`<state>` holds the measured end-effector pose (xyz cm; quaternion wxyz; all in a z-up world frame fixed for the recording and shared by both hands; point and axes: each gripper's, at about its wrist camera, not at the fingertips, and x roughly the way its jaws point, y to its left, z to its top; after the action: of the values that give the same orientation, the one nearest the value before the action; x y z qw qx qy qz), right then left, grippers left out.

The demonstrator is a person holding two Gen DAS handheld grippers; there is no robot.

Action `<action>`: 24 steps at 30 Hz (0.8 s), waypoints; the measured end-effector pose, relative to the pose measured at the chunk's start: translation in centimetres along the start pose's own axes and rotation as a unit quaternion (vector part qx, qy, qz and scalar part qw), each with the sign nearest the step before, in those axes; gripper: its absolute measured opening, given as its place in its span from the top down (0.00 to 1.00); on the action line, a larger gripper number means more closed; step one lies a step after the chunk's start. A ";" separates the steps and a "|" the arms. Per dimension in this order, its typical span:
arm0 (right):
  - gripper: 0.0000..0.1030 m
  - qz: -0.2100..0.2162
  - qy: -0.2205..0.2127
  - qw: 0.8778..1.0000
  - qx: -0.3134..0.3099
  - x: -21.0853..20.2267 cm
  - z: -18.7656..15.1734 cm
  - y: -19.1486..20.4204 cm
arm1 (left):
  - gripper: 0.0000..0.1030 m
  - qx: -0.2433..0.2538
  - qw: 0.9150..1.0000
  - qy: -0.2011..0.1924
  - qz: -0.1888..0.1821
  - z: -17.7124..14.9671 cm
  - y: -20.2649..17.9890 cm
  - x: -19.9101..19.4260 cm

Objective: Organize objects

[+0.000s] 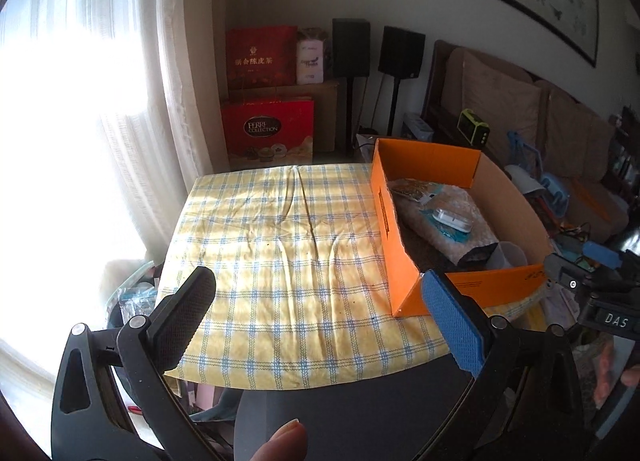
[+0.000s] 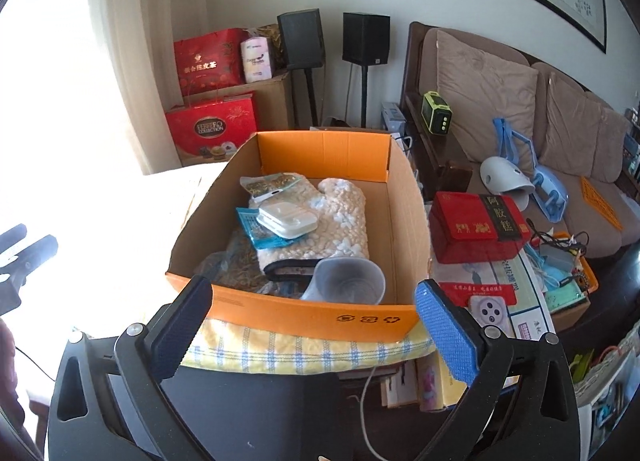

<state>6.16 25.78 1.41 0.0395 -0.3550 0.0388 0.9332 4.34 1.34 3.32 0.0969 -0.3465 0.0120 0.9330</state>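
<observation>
Step judged: between placements, likely end of sort.
Left tongs (image 1: 320, 325) spread wide, nothing held, above checked tablecloth (image 1: 280, 229) on desk.
Right tongs (image 2: 314, 331) spread wide, empty, just short of orange cardboard box (image 2: 304, 309) near wall.
Items seen inside box: white case (image 2: 286, 221), teal packet (image 2: 256, 231), fleecy mitt (image 2: 340, 221), grey cup (image 2: 346, 281) on side.
Cloth beside box bare in left view.
Next move judged: any leftover item to be sought, e.g. red tin (image 2: 478, 227) beside box; if none, task taken as done.
</observation>
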 end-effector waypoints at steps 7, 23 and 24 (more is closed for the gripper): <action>0.01 0.020 -0.003 1.000 -0.003 -0.2 -1.7 2.4 | 0.00 -0.006 1.000 0.008 0.005 -1.9 -0.1 -0.1; 0.01 0.030 -0.001 1.000 0.008 -0.4 -3.5 3.5 | 0.00 -0.024 0.999 0.045 -0.016 -3.0 0.1 2.2; 0.01 0.028 0.000 1.000 0.011 -0.3 -3.5 3.1 | 0.00 -0.028 0.998 0.048 -0.025 -2.8 0.0 2.5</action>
<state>8.40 22.37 -0.81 0.0166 -0.3528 0.0587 0.9337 4.30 1.49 -0.44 0.1096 -0.3938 -0.0177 0.9125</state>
